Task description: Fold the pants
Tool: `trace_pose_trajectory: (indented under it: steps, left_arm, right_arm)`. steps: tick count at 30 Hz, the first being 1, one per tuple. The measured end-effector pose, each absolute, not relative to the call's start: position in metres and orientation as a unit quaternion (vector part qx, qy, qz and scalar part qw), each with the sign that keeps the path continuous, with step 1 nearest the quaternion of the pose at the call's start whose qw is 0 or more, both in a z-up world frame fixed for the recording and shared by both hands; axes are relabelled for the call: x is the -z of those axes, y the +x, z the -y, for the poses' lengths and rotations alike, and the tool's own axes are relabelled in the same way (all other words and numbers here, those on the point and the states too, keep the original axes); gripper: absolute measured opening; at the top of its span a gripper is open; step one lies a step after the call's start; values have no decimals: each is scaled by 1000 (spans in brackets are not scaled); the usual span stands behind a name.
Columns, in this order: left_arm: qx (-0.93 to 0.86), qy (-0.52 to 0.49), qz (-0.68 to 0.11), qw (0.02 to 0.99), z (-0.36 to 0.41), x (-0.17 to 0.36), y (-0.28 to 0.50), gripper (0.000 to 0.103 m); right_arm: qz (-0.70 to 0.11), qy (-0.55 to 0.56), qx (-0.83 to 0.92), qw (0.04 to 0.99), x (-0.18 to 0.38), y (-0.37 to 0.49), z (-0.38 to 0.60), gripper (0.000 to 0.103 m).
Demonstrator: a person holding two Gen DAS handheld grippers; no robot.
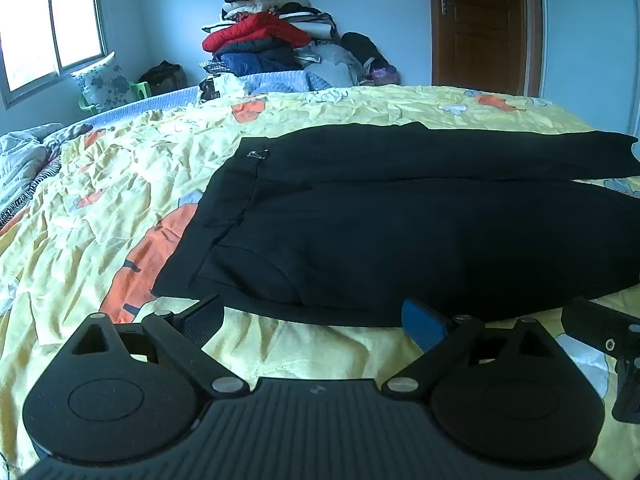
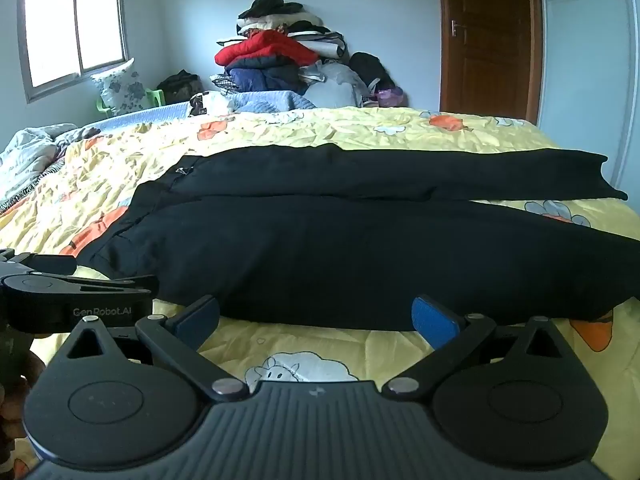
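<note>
Black pants point(image 1: 380, 220) lie flat on the yellow patterned bedspread point(image 1: 120, 184), waistband to the left, both legs stretching right. My left gripper point(image 1: 316, 320) hovers open just before the near edge of the pants, close to the waist end, nothing between its fingers. In the right wrist view the same pants point(image 2: 360, 248) spread across the bed, and my right gripper point(image 2: 316, 318) stands open at the near edge of the near leg, touching nothing. The left gripper point(image 2: 60, 292) shows at that view's left edge.
A heap of clothes point(image 1: 272, 36) rises against the far wall. A wooden door point(image 1: 480, 24) stands at the back right, a window point(image 1: 48, 28) at the left. A crumpled quilt point(image 1: 24, 160) lies at the bed's left side, with a floral pillow point(image 1: 104, 84) behind it.
</note>
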State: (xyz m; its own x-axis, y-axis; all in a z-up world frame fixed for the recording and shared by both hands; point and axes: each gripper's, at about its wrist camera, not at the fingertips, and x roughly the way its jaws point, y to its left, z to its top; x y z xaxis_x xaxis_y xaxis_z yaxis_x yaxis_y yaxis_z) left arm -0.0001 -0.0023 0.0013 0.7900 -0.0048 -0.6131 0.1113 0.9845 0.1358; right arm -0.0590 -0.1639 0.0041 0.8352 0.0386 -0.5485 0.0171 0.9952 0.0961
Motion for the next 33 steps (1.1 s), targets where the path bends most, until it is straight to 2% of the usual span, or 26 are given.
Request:
trace_pose_trajectory:
  steps: [33]
  left_arm:
    - [35,86,-322,942,3,2,0,97]
  right_arm:
    - [-296,47,-16,954,3,-57,154,103]
